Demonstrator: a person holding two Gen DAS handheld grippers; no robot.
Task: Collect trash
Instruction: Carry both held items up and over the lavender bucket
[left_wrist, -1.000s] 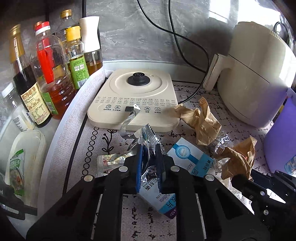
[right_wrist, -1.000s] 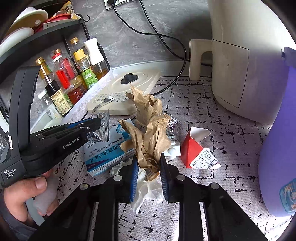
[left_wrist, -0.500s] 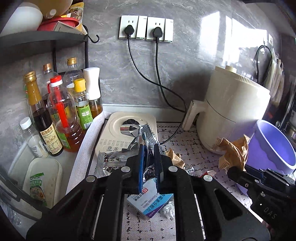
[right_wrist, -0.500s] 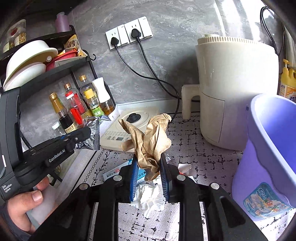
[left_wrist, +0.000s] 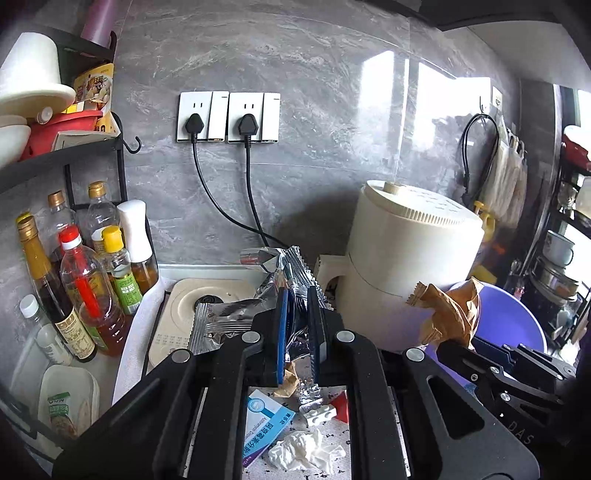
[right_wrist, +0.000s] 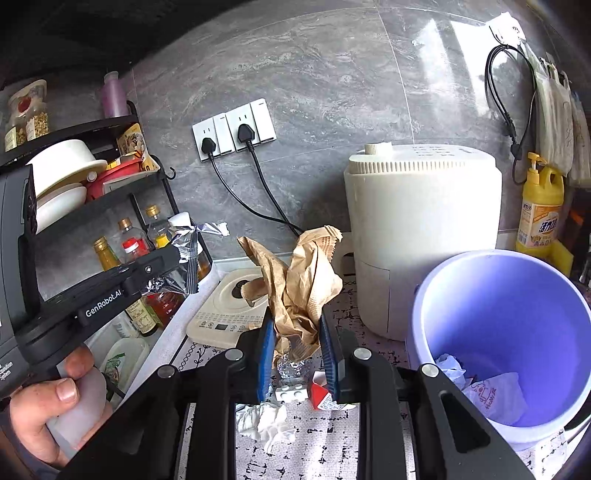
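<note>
Aloft, left gripper (left_wrist: 295, 325) pinches a foil wrapper (left_wrist: 280, 273) — right gripper (right_wrist: 297, 354) grasps crumpled brown paper (right_wrist: 295, 280) beside the purple bucket (right_wrist: 436, 317).

My left tongs (left_wrist: 295, 328) cover the lower part of the foil wrapper (left_wrist: 284, 273) they pinch. My right tongs (right_wrist: 297, 354) hide the bottom of the brown paper (right_wrist: 299, 280). The purple bucket (right_wrist: 509, 295) runs off the right edge. The print on the blue box (left_wrist: 266, 424) is too small to read.

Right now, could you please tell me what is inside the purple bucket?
Inside the purple bucket lie crumpled white paper and a printed white wrapper. Its near wall hides part of the bottom.
</note>
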